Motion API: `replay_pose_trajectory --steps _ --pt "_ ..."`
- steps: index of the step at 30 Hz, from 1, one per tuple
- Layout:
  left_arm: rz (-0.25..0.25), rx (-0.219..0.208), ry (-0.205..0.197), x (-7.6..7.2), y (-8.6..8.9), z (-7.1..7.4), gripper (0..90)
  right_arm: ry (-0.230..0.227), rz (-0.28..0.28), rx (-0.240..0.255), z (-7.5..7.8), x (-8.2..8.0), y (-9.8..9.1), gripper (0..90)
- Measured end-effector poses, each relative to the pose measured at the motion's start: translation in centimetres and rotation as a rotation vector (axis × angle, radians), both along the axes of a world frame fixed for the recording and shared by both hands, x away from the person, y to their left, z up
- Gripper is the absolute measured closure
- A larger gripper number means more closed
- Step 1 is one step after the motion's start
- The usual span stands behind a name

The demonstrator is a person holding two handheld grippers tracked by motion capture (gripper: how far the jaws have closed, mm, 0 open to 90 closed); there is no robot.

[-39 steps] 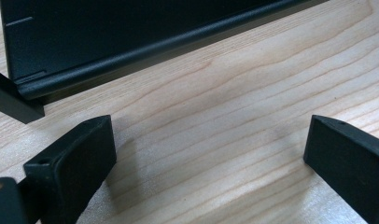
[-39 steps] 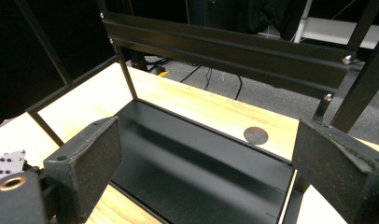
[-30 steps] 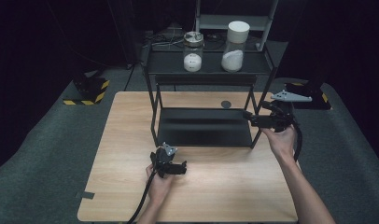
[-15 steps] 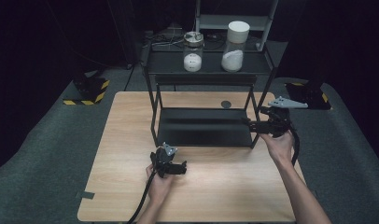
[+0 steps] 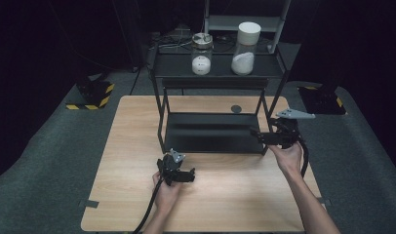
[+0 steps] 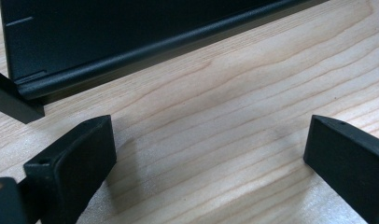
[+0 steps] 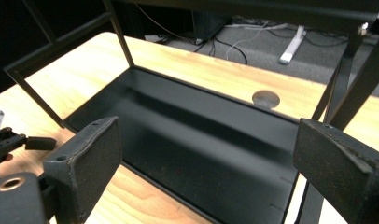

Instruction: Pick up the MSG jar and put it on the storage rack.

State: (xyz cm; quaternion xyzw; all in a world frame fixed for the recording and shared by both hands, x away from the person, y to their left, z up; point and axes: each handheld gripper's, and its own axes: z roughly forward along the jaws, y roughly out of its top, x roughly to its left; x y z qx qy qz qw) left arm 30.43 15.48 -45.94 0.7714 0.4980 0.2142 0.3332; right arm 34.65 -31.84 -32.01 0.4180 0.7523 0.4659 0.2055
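A black metal shelf rack stands on the far half of the wooden table. On its top shelf are a glass jar with a metal lid and a taller jar with a white lid, both partly filled with white powder. My left gripper lies low over the wood in front of the rack, open, with nothing between its fingers. My right gripper hovers at the rack's right front leg, open and empty, facing the bottom tray.
A grey round disc lies on the table behind the rack, also in the right gripper view as the disc. Black stands with yellow stripes sit on the floor at left and right. The rack's thin legs frame the tray.
My right gripper has dropped a little and drawn back toward the person, by the rack's right front leg. The left gripper has stayed put.
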Motion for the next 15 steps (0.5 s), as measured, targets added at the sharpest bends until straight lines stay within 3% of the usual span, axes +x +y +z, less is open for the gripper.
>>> replay_pose_trajectory --steps 15 --pt "0.000 0.000 0.000 0.0 0.0 0.0 2.2 0.049 -0.012 -0.023 -1.4 0.1 0.3 7.8"
